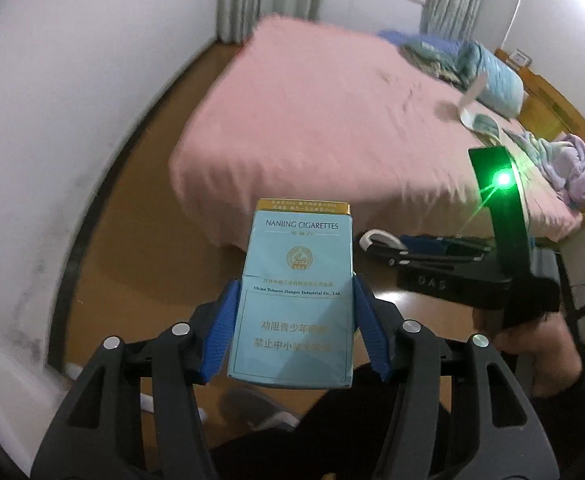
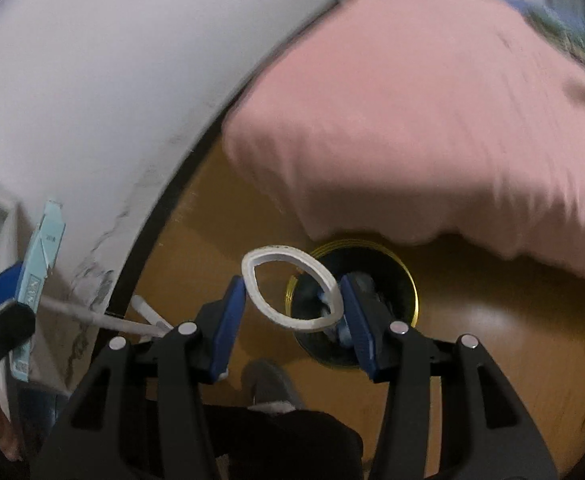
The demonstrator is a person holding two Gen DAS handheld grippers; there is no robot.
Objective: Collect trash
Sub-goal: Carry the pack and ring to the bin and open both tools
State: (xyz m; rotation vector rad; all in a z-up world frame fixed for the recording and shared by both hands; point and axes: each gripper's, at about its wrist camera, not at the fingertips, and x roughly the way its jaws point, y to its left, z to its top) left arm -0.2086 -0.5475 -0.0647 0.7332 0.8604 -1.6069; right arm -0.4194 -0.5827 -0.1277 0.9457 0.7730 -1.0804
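Left wrist view shows the left claw [image 1: 294, 320] clamped on a pale blue cigarette pack [image 1: 294, 292], its blue pads pressing both long sides so the pack stands upright between them, gold top edge pointing away. Beyond it lies brown wooden floor [image 1: 132, 240] and a bed with a pink sheet [image 1: 332, 128], with crumpled blue and lilac bedding [image 1: 492, 76] heaped at its far right end. To the right, the other claw shows side on, a green light [image 1: 503, 179] glowing on its black body, a hand [image 1: 532, 344] in a dark sleeve gripping the handle. Right wrist view has the right claw [image 2: 294, 312] closed on a white tape ring [image 2: 292, 288], squeezed into an oval between the blue pads. Just behind the ring, on the floor near the bed's corner, stands a round black bin [image 2: 392, 280] with a gold rim, something pale inside it. A grey slipper [image 2: 272, 388] shows at the near edge, and the cigarette pack appears again at far left against the white wall [image 2: 92, 100].
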